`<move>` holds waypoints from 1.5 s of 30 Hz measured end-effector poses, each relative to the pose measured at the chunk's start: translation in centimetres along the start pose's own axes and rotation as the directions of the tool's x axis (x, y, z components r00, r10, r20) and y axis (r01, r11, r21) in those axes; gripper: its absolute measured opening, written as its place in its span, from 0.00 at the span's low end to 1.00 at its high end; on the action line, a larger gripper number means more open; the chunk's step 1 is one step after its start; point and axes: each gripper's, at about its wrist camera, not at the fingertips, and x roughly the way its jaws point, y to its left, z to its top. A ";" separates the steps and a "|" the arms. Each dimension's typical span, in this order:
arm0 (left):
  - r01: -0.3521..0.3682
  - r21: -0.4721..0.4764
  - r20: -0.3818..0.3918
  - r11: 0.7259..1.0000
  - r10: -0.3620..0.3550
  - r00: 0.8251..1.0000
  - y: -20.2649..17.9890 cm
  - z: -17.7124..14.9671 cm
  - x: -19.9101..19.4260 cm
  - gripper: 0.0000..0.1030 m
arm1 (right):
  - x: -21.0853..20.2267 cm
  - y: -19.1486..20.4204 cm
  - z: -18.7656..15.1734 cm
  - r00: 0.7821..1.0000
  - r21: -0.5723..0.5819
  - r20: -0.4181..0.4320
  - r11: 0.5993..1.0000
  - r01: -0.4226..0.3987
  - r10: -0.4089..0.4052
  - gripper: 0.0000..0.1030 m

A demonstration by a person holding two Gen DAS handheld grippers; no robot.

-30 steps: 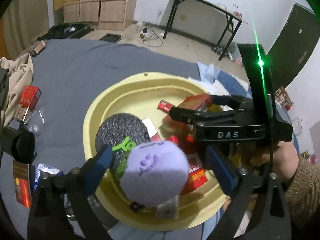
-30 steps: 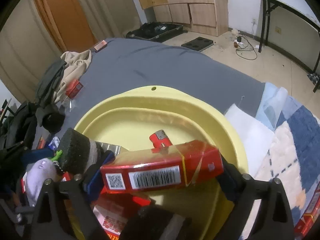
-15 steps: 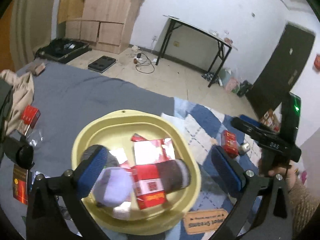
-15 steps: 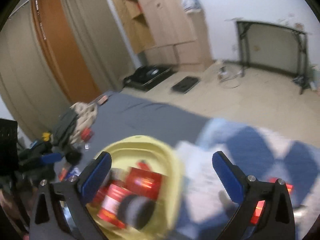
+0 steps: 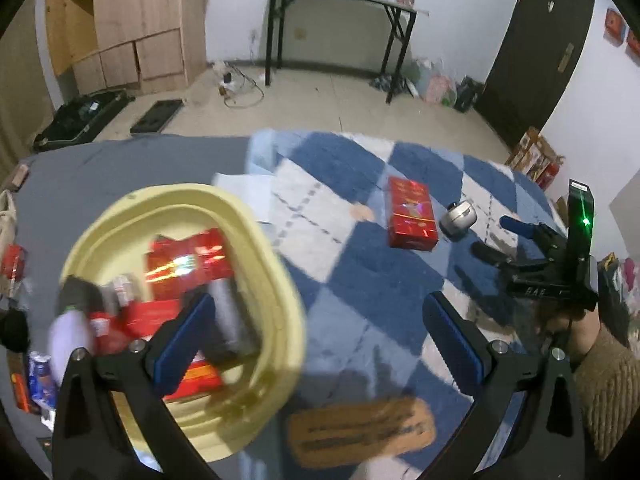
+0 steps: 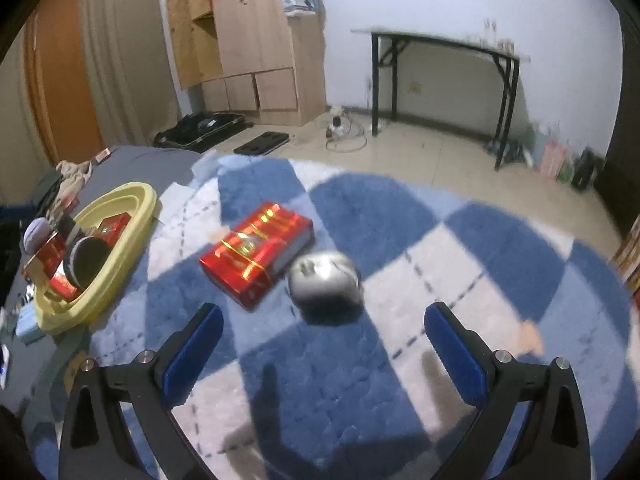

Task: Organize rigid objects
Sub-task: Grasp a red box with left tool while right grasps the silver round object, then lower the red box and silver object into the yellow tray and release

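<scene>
A yellow basin (image 5: 276,264) (image 6: 132,240) holds red boxes, a dark roll and a lilac plush. A red box (image 5: 412,212) (image 6: 256,260) and a silver round object (image 5: 458,218) (image 6: 326,278) lie on the blue-and-white checked blanket (image 6: 400,240). My left gripper (image 5: 320,340) is open and empty above the basin's right rim. My right gripper (image 6: 320,344) is open and empty, hovering just short of the silver object; it also shows at the right of the left wrist view (image 5: 496,238).
A tan label patch (image 5: 360,428) lies on the blanket near me. Clothes (image 6: 72,176) and small red packs (image 5: 12,260) lie on the grey sheet left of the basin. A black-legged table (image 6: 444,80) and wooden cabinets (image 6: 248,40) stand by the far wall.
Both grippers have let go and pulled back from the basin: the plush and a red box now lie in it. The right gripper has swung right, over the blanket.
</scene>
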 end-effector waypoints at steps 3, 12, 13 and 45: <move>0.019 0.005 -0.028 1.000 -0.019 0.999 -2.2 1.3 3.0 1.00 | 2.3 -0.8 -0.2 0.999 -0.011 -0.046 1.000 -0.007 0.006 0.95; 0.095 0.123 -0.126 0.988 -0.079 0.989 -6.7 5.8 12.7 1.00 | 6.1 -1.8 1.2 1.000 -0.026 -0.021 1.000 0.012 -0.012 0.82; 0.106 0.133 -0.141 0.985 -0.087 0.986 -6.9 6.1 13.4 1.00 | 6.6 -1.8 1.2 0.999 -0.030 -0.030 0.999 0.011 -0.012 0.82; -0.082 0.004 -0.008 0.997 0.083 0.997 7.6 5.1 -1.7 0.56 | 0.8 5.6 5.1 0.975 -0.111 0.108 0.977 -0.184 0.196 0.45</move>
